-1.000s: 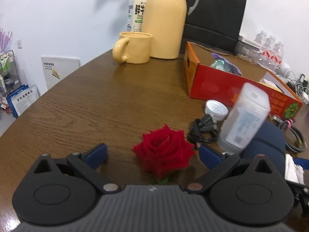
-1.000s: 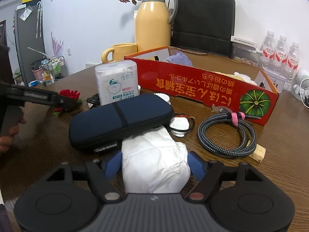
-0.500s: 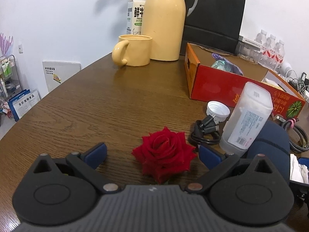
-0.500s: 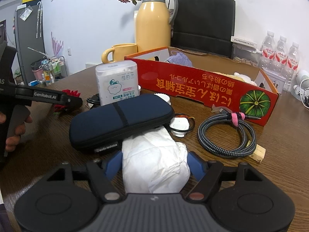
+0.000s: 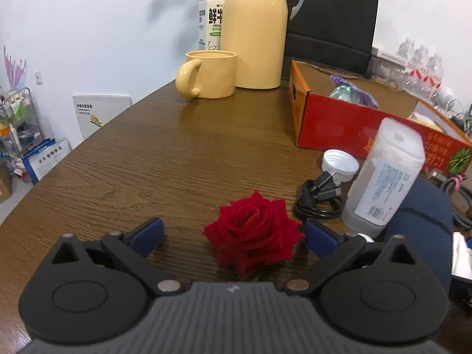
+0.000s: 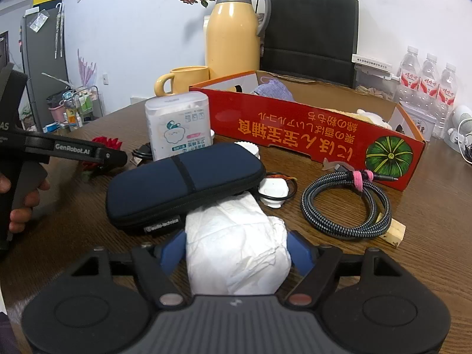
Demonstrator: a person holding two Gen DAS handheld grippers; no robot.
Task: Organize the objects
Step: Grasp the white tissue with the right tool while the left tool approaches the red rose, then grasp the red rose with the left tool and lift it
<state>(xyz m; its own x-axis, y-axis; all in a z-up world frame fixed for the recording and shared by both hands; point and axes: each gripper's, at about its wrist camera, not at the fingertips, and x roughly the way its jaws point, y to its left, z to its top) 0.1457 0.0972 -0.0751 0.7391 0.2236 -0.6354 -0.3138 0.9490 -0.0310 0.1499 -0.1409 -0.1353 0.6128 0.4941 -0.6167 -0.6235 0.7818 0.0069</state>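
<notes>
A red rose [image 5: 253,236] lies on the brown wooden table [image 5: 165,159] between the fingers of my left gripper [image 5: 233,234], which is open; the right pad is close to the petals, the left pad stands apart. In the right wrist view that gripper [image 6: 115,157] reaches in from the left, held by a hand [image 6: 20,206], with the rose [image 6: 103,143] behind it. My right gripper [image 6: 236,250] is shut on a crumpled white paper wad [image 6: 236,253], both blue pads against its sides. The wad rests low over the table, in front of a navy zip case [image 6: 183,183].
A clear cotton-swab box [image 6: 178,126] stands behind the case. A long red cardboard box [image 6: 309,135] holds a few items. Nearby lie a braided cable [image 6: 345,206], a black cable [image 5: 318,203], a white cap [image 5: 339,163] and a wood block [image 6: 393,231]. A yellow mug [image 5: 209,73] and thermos [image 5: 253,29] stand behind.
The left gripper has edged a little forward, its tip further right in the right wrist view, with the rose still between its open fingers. The right gripper and the wad have not moved.
</notes>
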